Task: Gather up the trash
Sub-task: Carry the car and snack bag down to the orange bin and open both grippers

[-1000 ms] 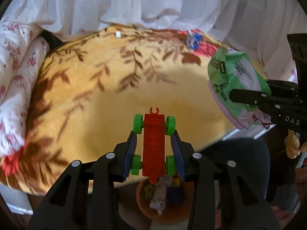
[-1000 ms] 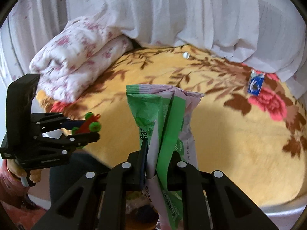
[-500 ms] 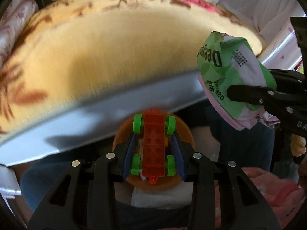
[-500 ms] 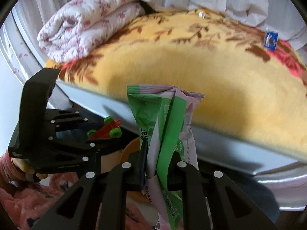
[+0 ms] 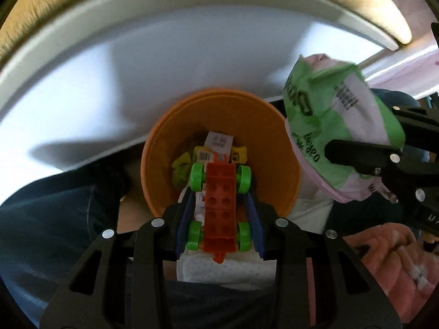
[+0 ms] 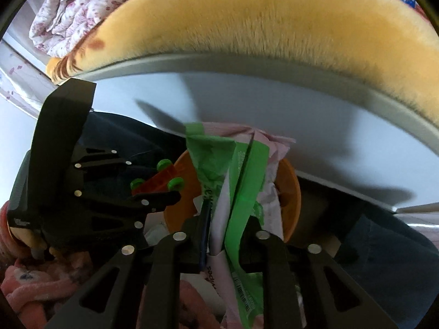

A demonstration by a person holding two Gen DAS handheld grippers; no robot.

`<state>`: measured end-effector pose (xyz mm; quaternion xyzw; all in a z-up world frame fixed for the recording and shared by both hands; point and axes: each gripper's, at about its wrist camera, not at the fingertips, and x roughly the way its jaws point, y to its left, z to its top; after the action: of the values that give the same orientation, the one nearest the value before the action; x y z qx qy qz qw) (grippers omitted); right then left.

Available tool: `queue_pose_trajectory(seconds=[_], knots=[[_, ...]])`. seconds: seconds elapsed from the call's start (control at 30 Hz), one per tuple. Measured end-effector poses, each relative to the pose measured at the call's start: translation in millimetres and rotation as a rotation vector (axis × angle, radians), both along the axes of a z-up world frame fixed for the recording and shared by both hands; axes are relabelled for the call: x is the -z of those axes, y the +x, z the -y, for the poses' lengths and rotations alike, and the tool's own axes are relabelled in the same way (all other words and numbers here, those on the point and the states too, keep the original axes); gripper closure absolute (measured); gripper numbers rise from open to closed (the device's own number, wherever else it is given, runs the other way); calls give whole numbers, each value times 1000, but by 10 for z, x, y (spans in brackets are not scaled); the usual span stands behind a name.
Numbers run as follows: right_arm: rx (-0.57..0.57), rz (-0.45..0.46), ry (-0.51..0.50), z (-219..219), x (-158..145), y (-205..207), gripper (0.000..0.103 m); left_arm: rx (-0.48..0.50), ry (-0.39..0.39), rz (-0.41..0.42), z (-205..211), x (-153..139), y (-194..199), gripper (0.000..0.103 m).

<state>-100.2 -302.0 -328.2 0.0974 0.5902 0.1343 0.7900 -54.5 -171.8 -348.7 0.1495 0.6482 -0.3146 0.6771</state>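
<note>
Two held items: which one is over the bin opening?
The toy car in the left gripper; it overlaps the orange bin. The green wrapper hangs off its right rim.

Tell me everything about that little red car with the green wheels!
The toy car is built from a red studded plastic brick, with four bright green wheels and a small hook at each end. The left gripper is shut on its sides, holding it lengthwise between the fingers. It hangs just above the open orange bin, which already holds wrappers. Nothing else touches it.

Home bedroom, bed frame (image 6: 274, 104), plush blanket (image 6: 247, 13), floral quilt (image 6: 63, 13)
</note>
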Motion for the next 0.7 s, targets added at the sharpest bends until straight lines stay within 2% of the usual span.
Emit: queue_pose_trajectory(seconds=[0.1, 0.17, 0.2, 0.33, 0.7], knots=[[26, 7, 23, 36, 12, 40, 56, -18, 15, -13, 18, 79, 52, 60], [35, 25, 14, 54, -36, 44, 54, -33, 23, -8, -3, 86, 72, 33], [39, 33, 12, 66, -64, 44, 51, -43, 23, 0, -36, 67, 98, 29], [59, 57, 4, 142, -171, -5, 43, -56, 25, 5, -57, 48, 127, 26], [96, 87, 8, 269, -311, -42, 36, -54, 13, 28, -74, -39, 114, 26]])
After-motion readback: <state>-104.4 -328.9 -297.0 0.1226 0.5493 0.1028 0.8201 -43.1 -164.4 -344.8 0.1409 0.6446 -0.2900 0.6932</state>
